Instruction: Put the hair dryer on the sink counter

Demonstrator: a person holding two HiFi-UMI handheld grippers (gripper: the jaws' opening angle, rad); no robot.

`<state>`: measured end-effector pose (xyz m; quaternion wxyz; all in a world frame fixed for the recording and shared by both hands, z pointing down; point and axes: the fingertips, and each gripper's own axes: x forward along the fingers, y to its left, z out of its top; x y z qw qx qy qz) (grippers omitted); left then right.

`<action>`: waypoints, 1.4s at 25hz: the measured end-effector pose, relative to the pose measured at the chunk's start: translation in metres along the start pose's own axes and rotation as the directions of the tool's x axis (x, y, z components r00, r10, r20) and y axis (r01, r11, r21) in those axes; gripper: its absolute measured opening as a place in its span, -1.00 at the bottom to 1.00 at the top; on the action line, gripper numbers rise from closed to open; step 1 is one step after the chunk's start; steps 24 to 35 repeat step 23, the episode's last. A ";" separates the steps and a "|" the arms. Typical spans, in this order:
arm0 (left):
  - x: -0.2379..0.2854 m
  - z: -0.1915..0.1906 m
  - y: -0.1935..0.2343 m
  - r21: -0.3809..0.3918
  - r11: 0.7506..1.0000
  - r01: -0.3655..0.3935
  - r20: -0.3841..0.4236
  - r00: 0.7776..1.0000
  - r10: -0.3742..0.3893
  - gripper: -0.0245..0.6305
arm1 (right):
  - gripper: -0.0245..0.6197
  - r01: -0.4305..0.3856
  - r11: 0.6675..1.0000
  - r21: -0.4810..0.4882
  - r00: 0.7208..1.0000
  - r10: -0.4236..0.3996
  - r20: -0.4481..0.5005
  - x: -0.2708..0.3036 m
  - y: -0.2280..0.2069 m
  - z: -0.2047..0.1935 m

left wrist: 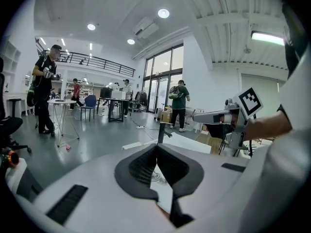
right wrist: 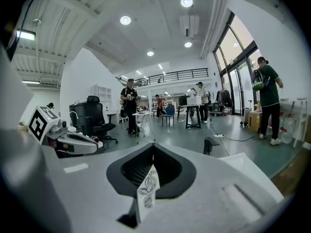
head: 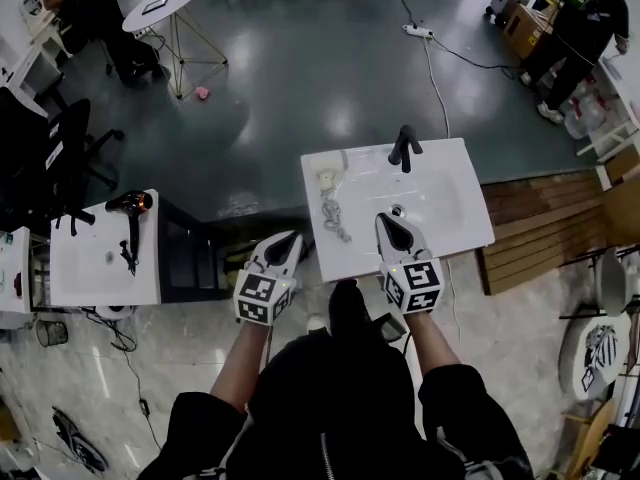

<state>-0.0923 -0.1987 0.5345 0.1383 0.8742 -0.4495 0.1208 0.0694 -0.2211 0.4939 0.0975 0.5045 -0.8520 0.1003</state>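
Note:
The black hair dryer [head: 130, 211] with an orange nozzle ring lies on a small white table [head: 100, 263] at the left, its cord trailing toward me. The white sink counter [head: 450, 208] with a black faucet [head: 404, 146] stands straight ahead. My left gripper [head: 289, 237] is shut and empty, held just off the counter's front left corner, well right of the hair dryer. My right gripper [head: 386, 219] is shut and empty above the counter's front edge near the basin. In the left gripper view the shut gripper [left wrist: 156, 147] points at the faucet [left wrist: 160, 130]. The right gripper [right wrist: 153, 149] shows the same closed jaws.
A black cabinet [head: 185, 248] stands between the small table and the sink. A dark office chair [head: 50, 158] is at far left, and a round table [head: 160, 6] behind it. A power strip [head: 418, 31] and cable cross the floor. A wooden platform [head: 545, 218] lies right. People stand around.

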 end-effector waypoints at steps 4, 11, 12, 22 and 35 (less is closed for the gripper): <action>-0.005 -0.001 -0.004 0.010 1.000 0.006 0.001 1.000 -0.006 -0.89 | -0.91 -0.001 1.000 0.008 1.000 0.001 -0.008 -0.006 0.004 -0.005; -0.013 0.000 -0.010 0.018 1.000 0.009 0.012 1.000 -0.009 -0.89 | -0.91 0.001 1.000 0.003 1.000 -0.001 -0.007 -0.014 0.008 -0.005; -0.013 0.001 -0.010 0.019 1.000 0.009 0.014 1.000 -0.009 -0.89 | -0.91 0.001 1.000 0.000 1.000 -0.001 -0.005 -0.013 0.008 -0.004; -0.013 -0.002 -0.011 0.020 1.000 0.018 0.005 1.000 -0.018 -0.89 | -0.91 -0.011 1.000 -0.008 1.000 0.011 -0.014 -0.013 0.018 -0.005; -0.013 -0.002 -0.011 0.020 1.000 0.018 0.005 1.000 -0.018 -0.89 | -0.91 -0.012 1.000 -0.009 1.000 0.012 -0.014 -0.012 0.019 -0.005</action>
